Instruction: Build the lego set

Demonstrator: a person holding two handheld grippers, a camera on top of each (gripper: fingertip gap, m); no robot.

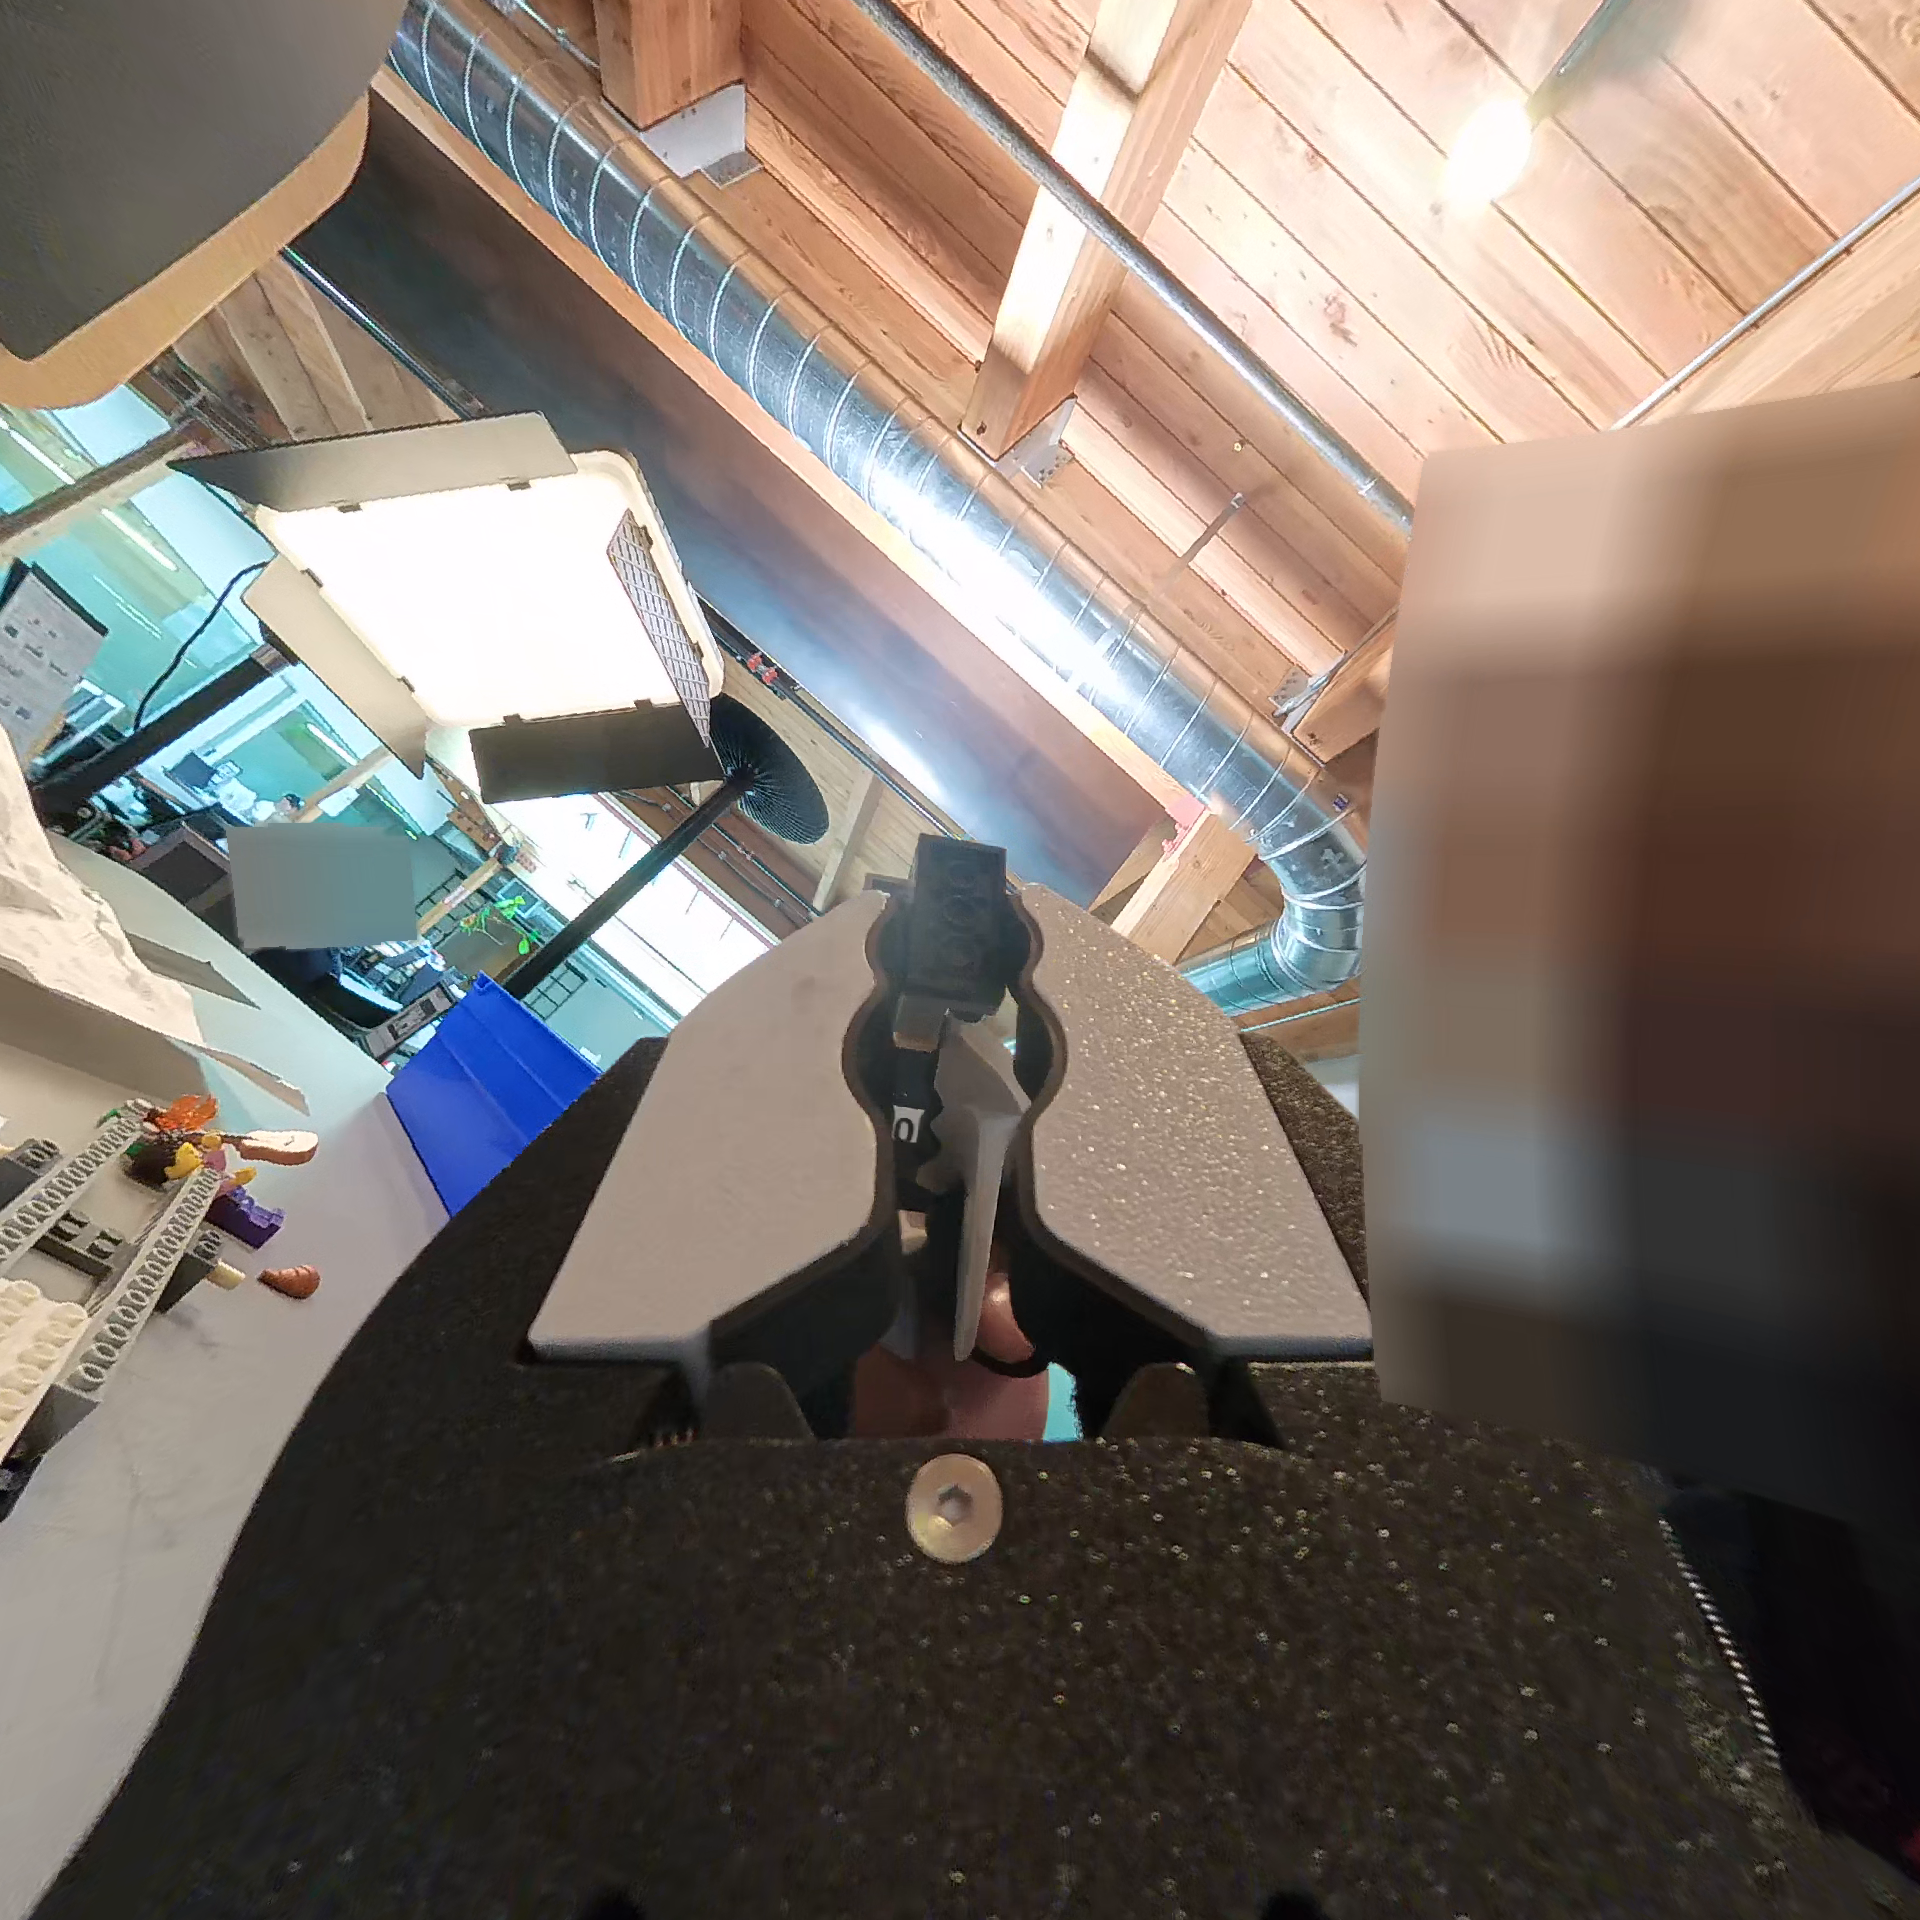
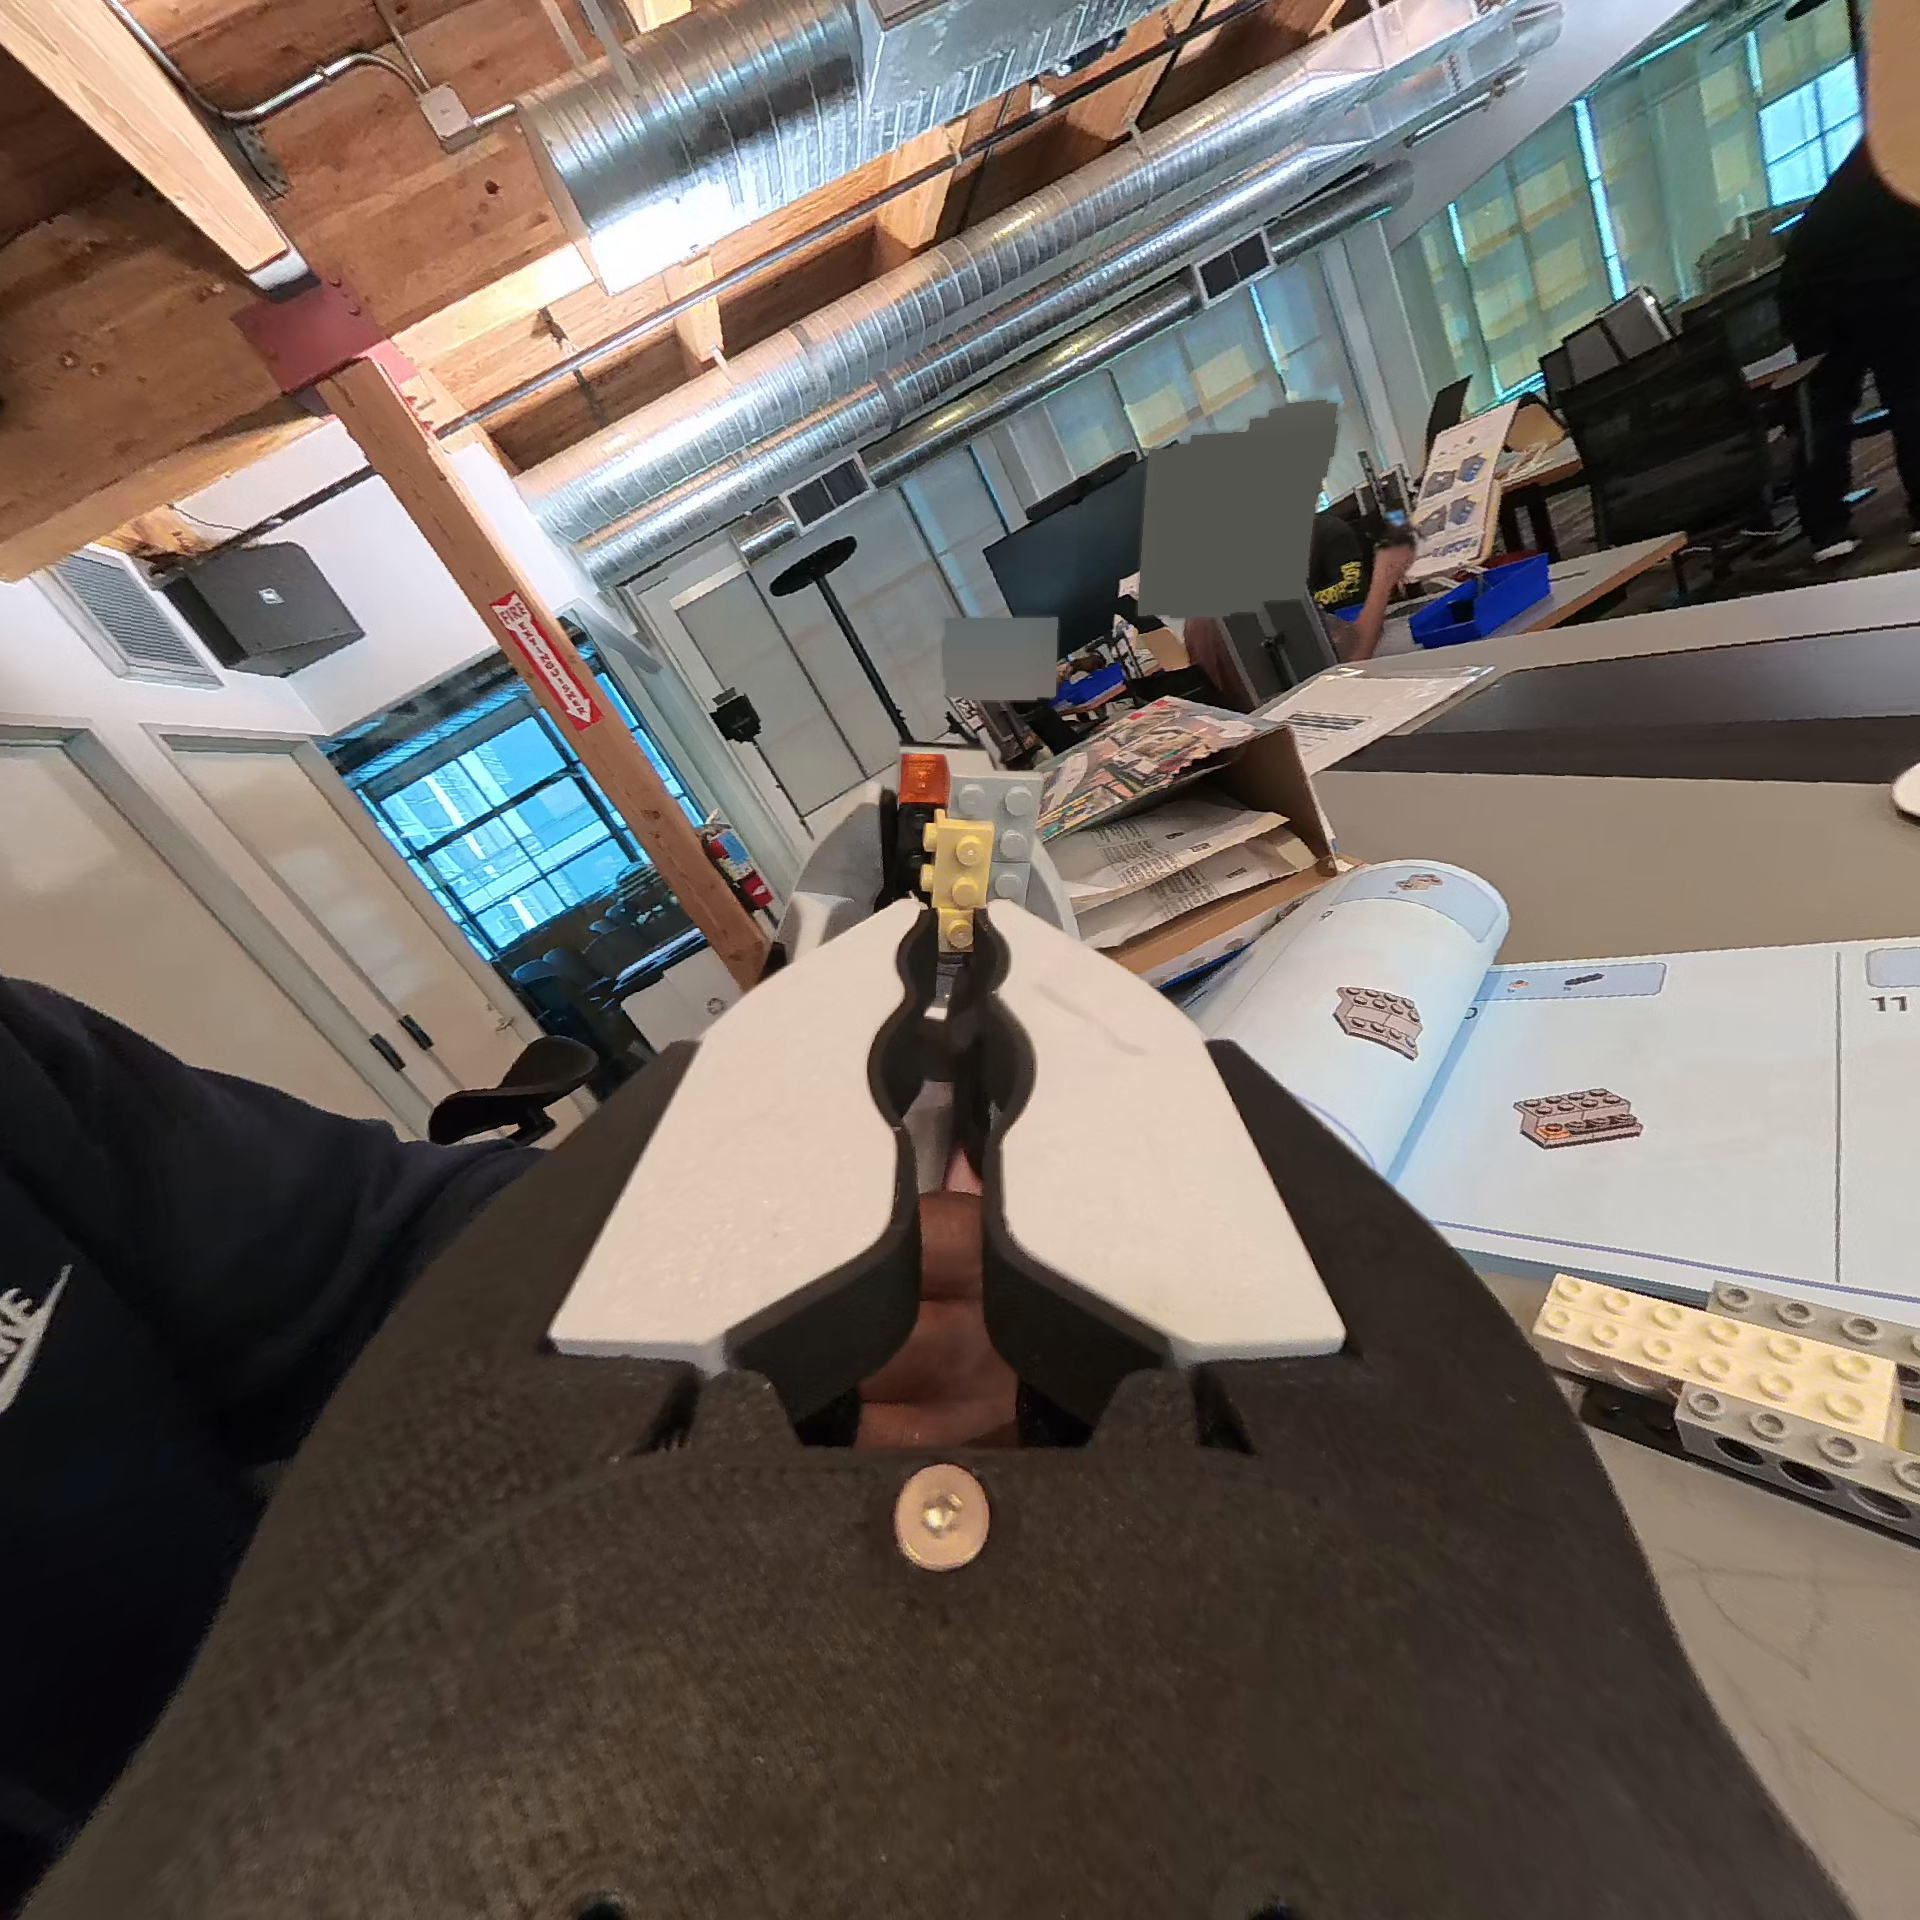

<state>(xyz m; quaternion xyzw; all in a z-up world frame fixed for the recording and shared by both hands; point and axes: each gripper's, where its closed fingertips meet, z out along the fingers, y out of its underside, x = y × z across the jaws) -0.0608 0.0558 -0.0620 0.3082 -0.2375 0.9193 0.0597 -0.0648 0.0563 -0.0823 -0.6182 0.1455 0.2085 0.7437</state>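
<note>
Left hand-held gripper (image 1: 951,935) clamps a dark brick (image 1: 956,914), but its lower end is buried between the fingers; the brick build (image 1: 83,1247) on the bench (image 1: 208,1455) runs off the left edge; right hand-held gripper (image 2: 956,935) hides the bottom of its yellow plate (image 2: 961,868); the cream-and-grey brick assembly (image 2: 1745,1392) gets cropped at the right edge.

1. A red-and-white sign (image 2: 548,662) on the wooden post, left of centre in the right wrist view, carries lettering.
2. The open instruction booklet (image 2: 1621,1091), right side, bears a printed step number.
3. The dark sleeve (image 2: 156,1299), lower left, shows a white logo.
</note>
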